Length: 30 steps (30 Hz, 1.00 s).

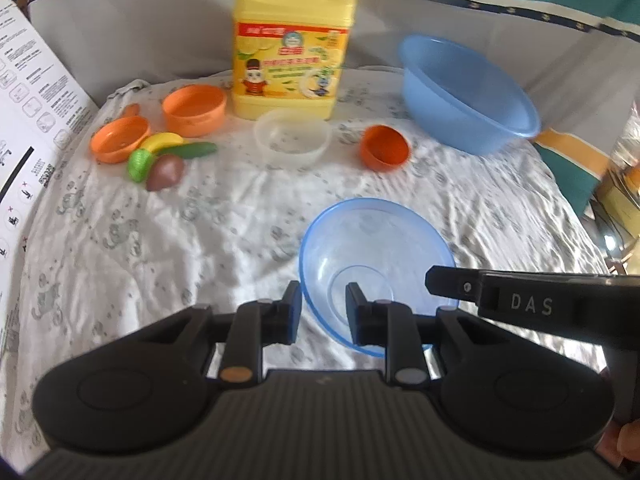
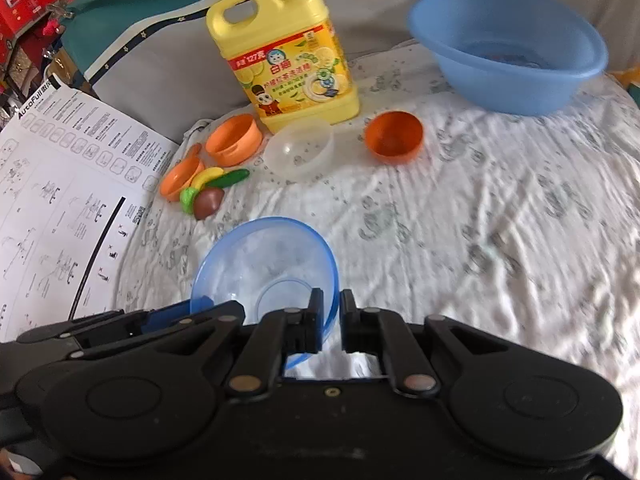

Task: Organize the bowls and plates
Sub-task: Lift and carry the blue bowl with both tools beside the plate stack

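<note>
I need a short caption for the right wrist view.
Both grippers clamp the clear blue bowl's rim above a patterned cloth.

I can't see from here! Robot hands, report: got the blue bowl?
Both jaws shut on clear blue bowl rim, left and right. Nothing in the way.

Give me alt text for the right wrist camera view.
The right gripper is shut on the rim of a clear blue bowl over a white patterned cloth. Behind stand a yellow detergent jug, a blue basin and small orange bowls.
</note>
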Motion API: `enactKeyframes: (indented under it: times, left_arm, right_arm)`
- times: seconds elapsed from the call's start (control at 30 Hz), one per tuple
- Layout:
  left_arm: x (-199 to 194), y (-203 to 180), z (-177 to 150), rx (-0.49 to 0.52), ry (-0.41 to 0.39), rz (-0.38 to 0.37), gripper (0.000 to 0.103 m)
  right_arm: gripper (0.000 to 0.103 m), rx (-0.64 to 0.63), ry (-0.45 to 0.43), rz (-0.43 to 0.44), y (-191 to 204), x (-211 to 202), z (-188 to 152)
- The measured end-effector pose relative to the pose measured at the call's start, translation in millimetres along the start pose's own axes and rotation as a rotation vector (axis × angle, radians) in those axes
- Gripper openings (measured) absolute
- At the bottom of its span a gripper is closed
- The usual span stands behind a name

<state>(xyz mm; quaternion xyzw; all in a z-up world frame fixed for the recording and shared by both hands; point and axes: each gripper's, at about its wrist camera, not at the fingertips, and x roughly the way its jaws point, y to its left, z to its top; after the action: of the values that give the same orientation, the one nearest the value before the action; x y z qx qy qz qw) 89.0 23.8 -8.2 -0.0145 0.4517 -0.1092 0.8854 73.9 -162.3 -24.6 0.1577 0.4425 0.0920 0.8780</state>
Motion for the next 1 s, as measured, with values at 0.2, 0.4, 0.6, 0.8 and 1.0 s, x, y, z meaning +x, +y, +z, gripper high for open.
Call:
enactKeyframes:
  times: [0.2,0.4,0.6,0.8,1.0]
  left_arm:
    - [-10,-19,-24,0.021,0.02,-0.009,0.025]
    - [-18,-31,-44,0.036,0.045,-0.024,0.025]
    - [-21,-40,-64,0.055,0.077,-0.049,0.026]
    - [-19,-50,-83,0.087,0.114,-0.072,0.026]
    - [-15,-56,-95,0.112,0.14,-0.074,0.026]
  right_arm:
    - [0.009,-0.001,0.004,0.006,-14,-22,-22]
    - [0.009,0.018,0.033,0.011,-27,-35,-47]
    - [0.009,0.019,0.035,0.004,-36,-48,-67]
    - [0.01,0.016,0.04,-0.016,-43,-56,-84]
    - [0.01,0.008,0.056,-0.031,-47,-56,-98]
